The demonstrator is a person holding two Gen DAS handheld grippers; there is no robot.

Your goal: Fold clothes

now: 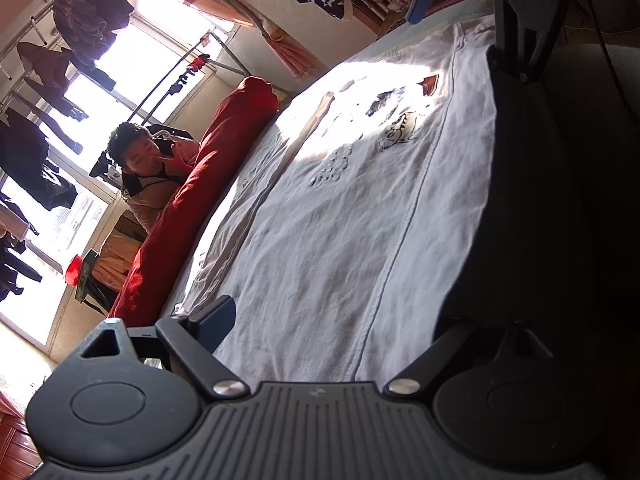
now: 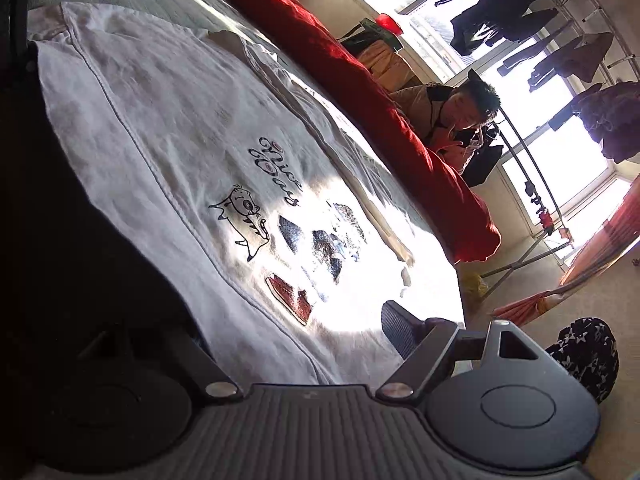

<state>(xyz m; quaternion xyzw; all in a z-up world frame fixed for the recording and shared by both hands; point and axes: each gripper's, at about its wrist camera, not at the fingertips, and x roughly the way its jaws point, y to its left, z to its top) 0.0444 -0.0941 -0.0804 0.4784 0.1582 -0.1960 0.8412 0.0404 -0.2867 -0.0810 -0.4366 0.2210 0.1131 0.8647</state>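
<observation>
A white shirt (image 1: 340, 216) (image 2: 160, 128) lies spread flat on the bed, printed side up: a cartoon cat (image 2: 242, 216), the words "Nice Day" (image 2: 276, 170) and a red shoe (image 2: 290, 294) show on it, and a patch of sunlight falls across the print. A dark fabric (image 1: 532, 208) (image 2: 68, 216) lies along one edge of the shirt, on the side away from the red bolster (image 1: 196, 196) (image 2: 360, 96), which runs along the shirt's far edge.

The left gripper (image 1: 328, 320) hangs low over one end of the shirt with its jaws spread wide and nothing between them; one finger (image 1: 216, 320) is just above the cloth near the bolster side, the other is lost against the dark fabric. The right gripper (image 2: 288, 336) is at the opposite end of the shirt, near the shoe print, jaws likewise wide and empty.

Beyond the bolster sits a person (image 1: 148, 168) (image 2: 452, 116), with clothes (image 1: 84, 16) (image 2: 516, 20) hanging on a rack before bright windows behind.
</observation>
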